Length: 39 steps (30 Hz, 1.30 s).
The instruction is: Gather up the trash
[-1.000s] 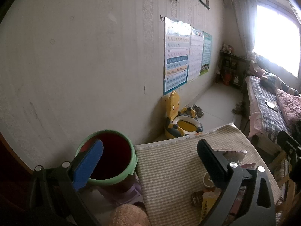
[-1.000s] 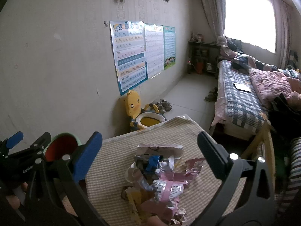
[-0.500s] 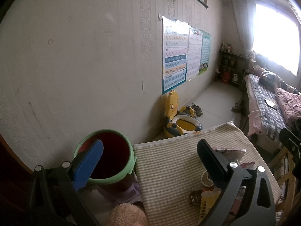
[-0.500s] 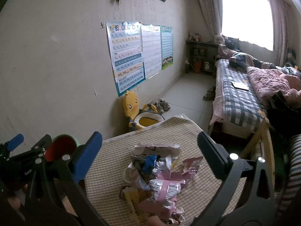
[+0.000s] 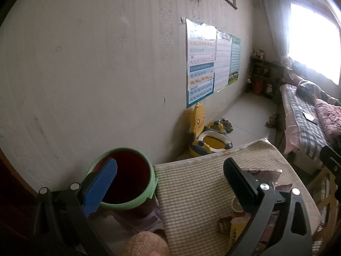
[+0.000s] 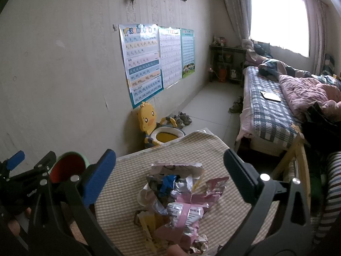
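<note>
Change: almost nothing; over the last second both views drift only slightly, and the heap of wrappers [image 6: 177, 200] lies on the checked cloth [image 6: 127, 170] just as it did.
Meaning for the task: by my reading the collecting has not started; no piece has left the heap, and the bin [image 5: 125, 183] looks dark inside with nothing I can make out in it.
Trash: torn foil and paper packets, pink, silver, blue and yellow, piled near the front middle of the cloth, with a small paper cup [image 6: 143, 198] at the heap's left edge.
Bin: red inside with a green rim, standing just off the cloth's left edge, close to the wall [image 5: 85, 74].
Right gripper [image 6: 170, 168]: fingers spread wide, empty, held above and behind the heap, which sits framed between them but is not touched.
Left gripper [image 5: 170, 175]: also spread and empty, its blue-padded finger [image 5: 100, 187] over the bin's mouth in its own view, the other finger toward the heap.
Pose: both are held level, side by side, pointing across the table toward the far wall; the left one shows at the left edge of the right view.
Next: the right gripper seems best placed to drop onto the top packet.
</note>
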Each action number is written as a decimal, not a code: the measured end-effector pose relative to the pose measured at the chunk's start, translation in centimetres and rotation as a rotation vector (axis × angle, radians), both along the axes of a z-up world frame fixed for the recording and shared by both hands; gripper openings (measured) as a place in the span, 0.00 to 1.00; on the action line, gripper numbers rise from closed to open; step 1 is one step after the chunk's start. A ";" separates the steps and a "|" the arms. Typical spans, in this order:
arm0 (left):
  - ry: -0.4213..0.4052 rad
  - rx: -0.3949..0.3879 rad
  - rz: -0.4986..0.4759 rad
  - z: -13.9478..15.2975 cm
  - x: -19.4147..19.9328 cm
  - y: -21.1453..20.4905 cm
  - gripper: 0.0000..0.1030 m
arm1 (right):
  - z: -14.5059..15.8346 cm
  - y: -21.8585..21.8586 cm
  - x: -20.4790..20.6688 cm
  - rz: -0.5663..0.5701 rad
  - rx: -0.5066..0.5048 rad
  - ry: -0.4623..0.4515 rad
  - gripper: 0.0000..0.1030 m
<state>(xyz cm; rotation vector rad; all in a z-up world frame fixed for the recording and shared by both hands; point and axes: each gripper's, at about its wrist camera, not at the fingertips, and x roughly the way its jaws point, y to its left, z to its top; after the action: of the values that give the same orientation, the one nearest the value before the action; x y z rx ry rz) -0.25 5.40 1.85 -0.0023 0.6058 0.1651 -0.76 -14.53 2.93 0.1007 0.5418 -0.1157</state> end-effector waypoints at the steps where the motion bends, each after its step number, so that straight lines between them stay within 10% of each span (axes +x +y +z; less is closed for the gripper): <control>1: 0.003 0.002 0.003 -0.1 0.1 0.0 0.93 | 0.0 0.0 0.0 0.000 0.001 0.000 0.97; 14: -0.006 -0.020 -0.045 -1.3 0.4 0.3 0.93 | -1.3 -2.1 -0.7 -0.021 0.016 0.034 0.97; 23: 0.245 -0.059 -0.273 -9.7 1.7 -3.7 0.92 | -6.4 -5.6 -1.8 -0.104 -0.048 0.209 0.97; 30: 0.503 -0.178 -0.457 -17.3 2.0 -7.4 0.60 | -9.6 -7.5 -3.2 -0.030 -0.002 0.294 0.94; 34: 0.557 -0.211 -0.504 -19.4 2.1 -9.4 0.57 | -10.7 -7.9 -2.9 0.020 0.058 0.342 0.85; 39: 0.570 -0.254 -0.552 -20.1 1.9 -10.6 0.27 | -11.7 -7.6 -2.0 0.061 0.121 0.370 0.74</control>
<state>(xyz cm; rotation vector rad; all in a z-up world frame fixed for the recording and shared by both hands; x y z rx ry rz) 1.62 -5.15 -18.26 -0.0344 1.1672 -0.4640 -2.74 -22.13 -8.75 0.1819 0.9205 -0.0413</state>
